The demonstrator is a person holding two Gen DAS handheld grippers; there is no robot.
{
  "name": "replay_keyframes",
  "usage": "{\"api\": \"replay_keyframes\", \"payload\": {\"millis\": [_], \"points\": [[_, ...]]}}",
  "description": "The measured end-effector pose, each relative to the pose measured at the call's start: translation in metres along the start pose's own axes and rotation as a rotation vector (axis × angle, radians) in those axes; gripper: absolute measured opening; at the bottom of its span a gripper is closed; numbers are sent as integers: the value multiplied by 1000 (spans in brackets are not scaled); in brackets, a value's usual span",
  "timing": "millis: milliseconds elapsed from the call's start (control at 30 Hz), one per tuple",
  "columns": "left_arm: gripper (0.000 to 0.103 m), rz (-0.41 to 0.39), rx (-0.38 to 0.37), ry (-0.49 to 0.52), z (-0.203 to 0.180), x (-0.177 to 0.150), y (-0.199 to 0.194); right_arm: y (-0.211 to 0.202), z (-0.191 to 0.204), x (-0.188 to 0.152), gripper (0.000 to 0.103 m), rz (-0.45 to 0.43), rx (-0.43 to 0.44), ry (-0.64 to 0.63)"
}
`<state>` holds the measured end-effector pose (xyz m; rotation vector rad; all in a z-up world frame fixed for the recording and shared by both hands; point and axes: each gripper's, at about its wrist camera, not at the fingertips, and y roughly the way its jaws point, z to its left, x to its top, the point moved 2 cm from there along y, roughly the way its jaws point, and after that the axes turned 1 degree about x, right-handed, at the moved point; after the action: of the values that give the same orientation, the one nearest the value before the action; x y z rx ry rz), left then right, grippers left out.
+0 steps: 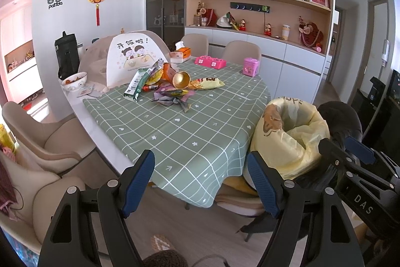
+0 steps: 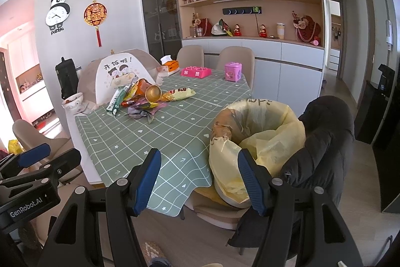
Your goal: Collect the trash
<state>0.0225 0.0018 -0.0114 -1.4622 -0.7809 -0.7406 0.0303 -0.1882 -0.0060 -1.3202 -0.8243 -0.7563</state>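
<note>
Both sets of jaws spread wide and holding nothing: left gripper [image 1: 201, 182] and right gripper [image 2: 197, 179] poised off the near edge of the table [image 2: 140, 142], short of everything on it.

Just past the right gripper's right finger, at about 2 o'clock in the right wrist view, a bin with yellow liner [image 2: 260, 139] perched on a chair beside a dark jacket [image 2: 325, 142]; interior only partly in view, no trash visible in the part that shows.

Farther out, at about 11 o'clock, the trash pile [image 2: 147, 98] heaped on the green checked cloth: a green-and-white carton [image 2: 116, 101], crumpled wrappers [image 2: 145, 111], a gold paper cup [image 2: 153, 93] on its side, a yellow snack bag [image 2: 178, 93]. Behind it a folding food cover [image 2: 117, 76], a bowl [image 2: 73, 101], a tissue box [image 2: 170, 65], pink toys.

Judged barely begun: pile apparently untouched, every piece left to carry to the bin.
</note>
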Motion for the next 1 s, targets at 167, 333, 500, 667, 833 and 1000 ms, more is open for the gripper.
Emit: {"api": "replay_keyframes", "payload": {"millis": [167,333,500,667,833,1000], "points": [[77,1,-1,-1,0,-1,1,0,0,0,61,-1,1,1],[77,1,0,-2,0,0,0,0,-1,-2,61,-2,1,0],[77,6,-2,-6,-6,-3,0,1,-2,-2,61,1,0,-1],[77,8,1,-9,-12,1,8,8,-1,0,61,3,2,-7],[77,13,19,-25,1,15,22,24,8,15,61,11,13,-22],[77,9,29,-48,23,38,44,49,18,36,61,7,45,-27]]}}
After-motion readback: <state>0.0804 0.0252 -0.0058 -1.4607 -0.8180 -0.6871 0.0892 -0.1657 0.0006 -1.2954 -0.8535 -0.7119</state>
